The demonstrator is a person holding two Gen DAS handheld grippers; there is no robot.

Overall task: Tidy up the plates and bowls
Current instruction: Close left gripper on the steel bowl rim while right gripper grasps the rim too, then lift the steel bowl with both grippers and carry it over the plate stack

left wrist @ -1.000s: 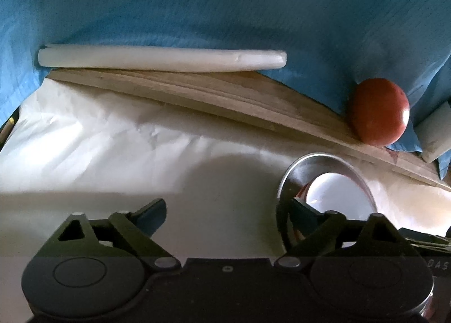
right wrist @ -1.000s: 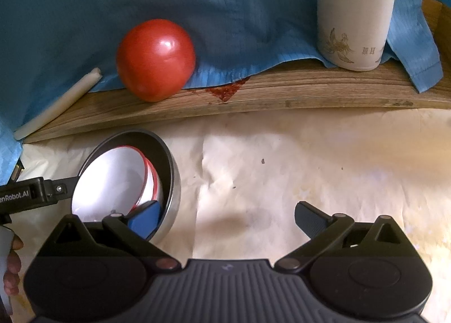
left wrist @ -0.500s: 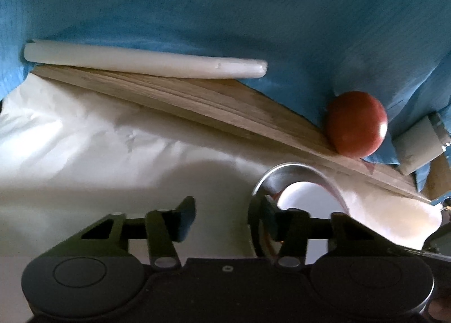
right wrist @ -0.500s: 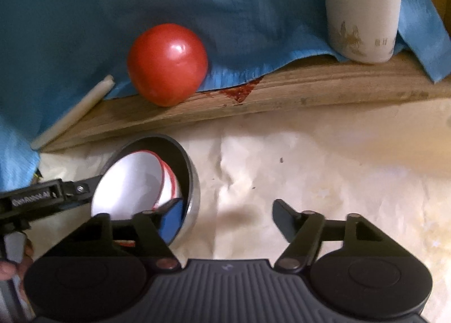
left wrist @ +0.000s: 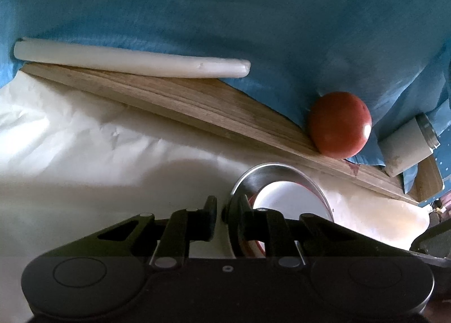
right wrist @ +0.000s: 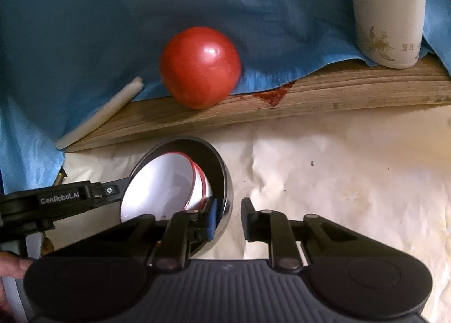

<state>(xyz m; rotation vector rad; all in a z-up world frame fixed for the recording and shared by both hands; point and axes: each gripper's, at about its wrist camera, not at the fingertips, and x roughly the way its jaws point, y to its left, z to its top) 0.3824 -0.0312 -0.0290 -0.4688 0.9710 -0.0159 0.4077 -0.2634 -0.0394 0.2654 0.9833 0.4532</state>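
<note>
Nearest the lens, right tool (right wrist: pixel 229 218) straddling the near wall of the steel bowl (right wrist: pixel 222 171): blue-padded finger inside, other finger outside, jaws closing, a pale sliver of paper showing between the outer pad and the wall. On the bowl's opposite rim, left tool (left wrist: pixel 227 218) likewise astride the edge, jaws closing with the rim between them; contact of the pads hard to make out. Nested inside the steel bowl, tilted toward the left tool's side, a white bowl (right wrist: pixel 160 182) with a red rim. Around the bowl, paper-covered tabletop (right wrist: pixel 352 182): wide bare room on the right tool's side, and more bare paper beyond the left tool. Just behind the bowl, the raised edge of a wooden board (right wrist: pixel 338 92) closing off the far side. On that board, directly behind the bowl, a red tomato (right wrist: pixel 200 66) at the hem of a blue cloth (right wrist: pixel 84 27). Further along the board on the left tool's side, a long white stick (left wrist: pixel 126 61) lying against the cloth. Well off on the right tool's side, a cream flask (right wrist: pixel 386 13) standing upright on the board.
</note>
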